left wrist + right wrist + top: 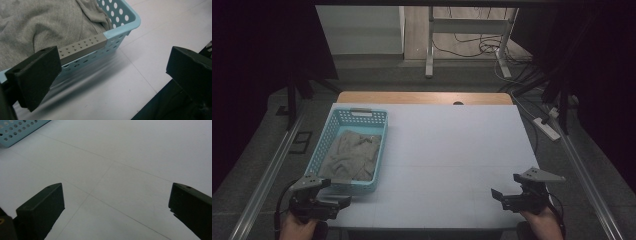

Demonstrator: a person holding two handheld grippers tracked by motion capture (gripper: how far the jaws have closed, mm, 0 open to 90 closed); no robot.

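A grey cloth (351, 156) lies crumpled inside a light blue perforated basket (338, 121), which stands on the left part of the white surface (452, 160), its near end close to the surface's front edge. The cloth covers most of the basket's floor and is bunched in folds; in the left gripper view the cloth (47, 23) rises close to the basket's rim (131, 23). A grey studded strip (82, 47) sits along the near rim of the basket, at the middle of that short wall.

The left gripper (339, 196) hovers just in front of the basket's near end, at the surface's front left corner, held in a hand (298, 227) that comes in from the bottom edge. Its fingers (35, 75) stand wide apart with nothing between them; one of them lies close to the grey strip, though I cannot tell whether it touches.

The right gripper (501, 196) is well apart from the basket, near the front right corner of the surface, pointing left across it. Its fingers (41, 207) are also spread wide over bare white surface, holding nothing. A corner of the basket (17, 130) shows far off in the right gripper view.
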